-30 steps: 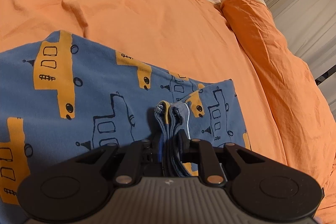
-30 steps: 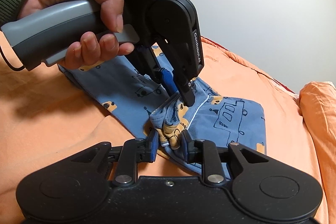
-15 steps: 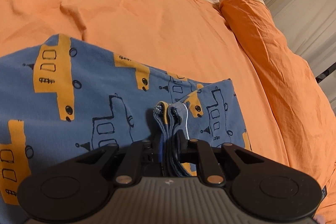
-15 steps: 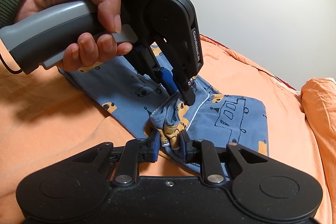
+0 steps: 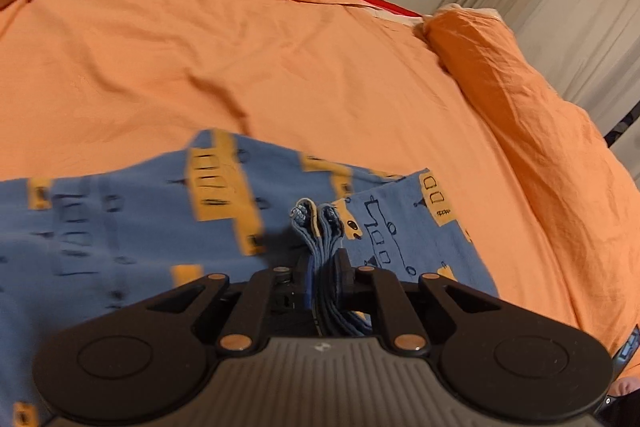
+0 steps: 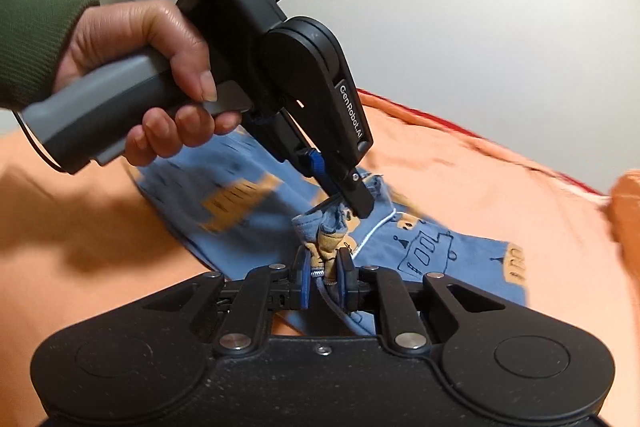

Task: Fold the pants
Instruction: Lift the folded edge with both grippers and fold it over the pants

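Both grippers, left gripper [image 5: 323, 273] and right gripper [image 6: 324, 277], pinch the blue bus-print cotton pants [image 6: 248, 211] (partly folded), final fold left.

In the right wrist view, the left tool [image 6: 354, 205] carries white lettering reading "GenRobot.AI" along the black side plate of its finger arm. Its grey top housing shows the large letters "AS", the end of a word cut off by the edge, with a line of smaller print under them too small to read. The left wrist view holds no readable text.
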Available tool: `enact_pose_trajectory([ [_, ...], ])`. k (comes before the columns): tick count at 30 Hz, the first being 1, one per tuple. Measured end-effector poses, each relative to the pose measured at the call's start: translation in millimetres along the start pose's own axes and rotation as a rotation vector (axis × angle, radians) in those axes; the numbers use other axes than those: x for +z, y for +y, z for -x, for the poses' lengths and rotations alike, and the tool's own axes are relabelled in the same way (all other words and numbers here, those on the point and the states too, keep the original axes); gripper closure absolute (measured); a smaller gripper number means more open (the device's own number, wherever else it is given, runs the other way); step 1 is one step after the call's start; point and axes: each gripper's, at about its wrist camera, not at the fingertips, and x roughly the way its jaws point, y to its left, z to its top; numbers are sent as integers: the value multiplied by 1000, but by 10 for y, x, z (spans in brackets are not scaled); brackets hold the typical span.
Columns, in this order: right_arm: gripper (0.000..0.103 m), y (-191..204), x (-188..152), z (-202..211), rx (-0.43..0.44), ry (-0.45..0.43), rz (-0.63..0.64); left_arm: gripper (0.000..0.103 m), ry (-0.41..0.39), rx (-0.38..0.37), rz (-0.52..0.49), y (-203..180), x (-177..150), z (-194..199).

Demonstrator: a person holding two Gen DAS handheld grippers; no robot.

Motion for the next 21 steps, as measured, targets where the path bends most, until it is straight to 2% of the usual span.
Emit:
enact_pose_trajectory([
  [4,89,218,52,-208,73,28,17,92,28,48,18,286,-80,56],
  [7,88,357,7,-398,86,81,12,84,29,46,27,417,-156,26],
  [9,83,375,-54,-404,81,80,17,70,20,17,46,453,-184,58],
  [10,78,347,-70,-362,88,75,12,47,20,7,44,441,-186,81],
  [11,67,294,-89,-305,102,70,5,26,1,5,35,412,-190,125],
  [12,63,225,-119,-224,102,57,-3,18,-40,30,21,364,-203,177],
  [13,58,143,-144,-134,81,36,-7,10,-101,84,-2,292,-229,227],
  [15,48,-57,-216,-3,-28,7,10,7,-227,189,-71,121,-281,263],
  [17,26,-307,-260,25,-193,-9,43,1,-321,277,-92,-6,-340,200],
  [19,21,-601,-263,-73,-317,-15,67,1,-358,362,-98,-146,-378,62],
  [21,20,-867,-214,-243,-366,-14,63,1,-349,432,-128,-252,-406,-90],
])
